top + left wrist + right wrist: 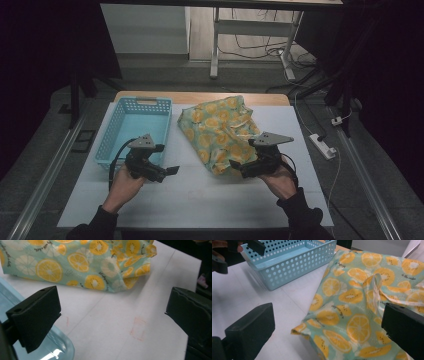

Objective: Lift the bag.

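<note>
A folded cloth bag [220, 131] printed with orange and kiwi slices on pale green lies on the white table, right of a light blue perforated basket [131, 129]. My right gripper [235, 166] is open at the bag's near corner; in the right gripper view its jaws stand wide on either side of the bag [359, 305], whose white strap [378, 291] lies on top. My left gripper [172, 171] is open with nothing in it, just in front of the basket's near right corner, pointing toward the bag [82, 262] with its jaws wide apart.
The white table cover [200, 195] has free room along its front and between the two grippers. Faint red marks [137, 328] show on the cover. The basket [294, 262] holds nothing. A power strip [322, 146] and cables lie on the floor to the right.
</note>
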